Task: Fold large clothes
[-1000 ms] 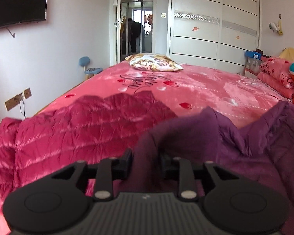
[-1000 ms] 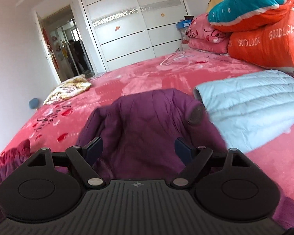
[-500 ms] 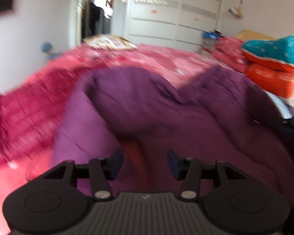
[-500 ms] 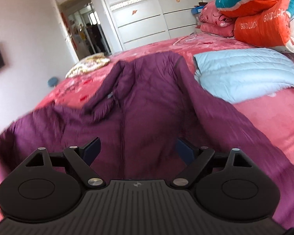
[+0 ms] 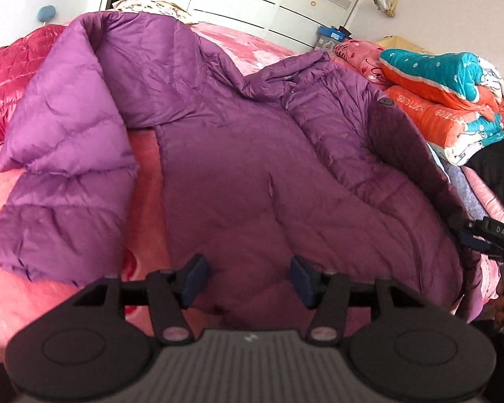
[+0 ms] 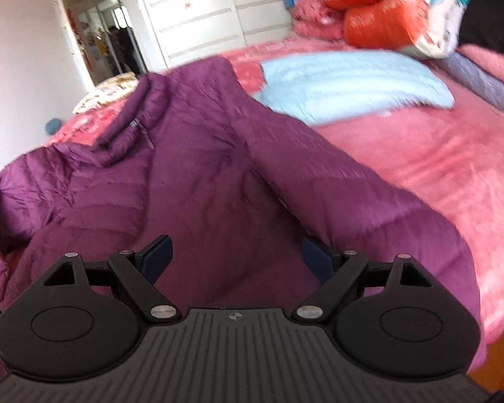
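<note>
A large purple down jacket (image 5: 245, 154) lies spread on the pink bed, collar toward the far end, one sleeve (image 5: 60, 174) folded out to the left. My left gripper (image 5: 248, 280) is open and empty just above the jacket's near hem. In the right wrist view the same jacket (image 6: 191, 181) fills the middle, its other sleeve (image 6: 352, 198) running toward the bed's near right corner. My right gripper (image 6: 237, 257) is open and empty over the hem. The right gripper also shows in the left wrist view (image 5: 487, 235) at the jacket's right edge.
A red quilted jacket (image 5: 6, 77) lies at the left. A light blue jacket (image 6: 349, 84) lies folded right of the purple one. Stacked orange and teal quilts (image 5: 453, 94) sit at the far right. White wardrobe (image 6: 201, 10) and doorway (image 6: 100, 37) stand behind the pink bed (image 6: 436, 168).
My left gripper let go of the purple fabric and opened. The jacket went from bunched up to spread flat. Both grippers pulled back toward its hem.
</note>
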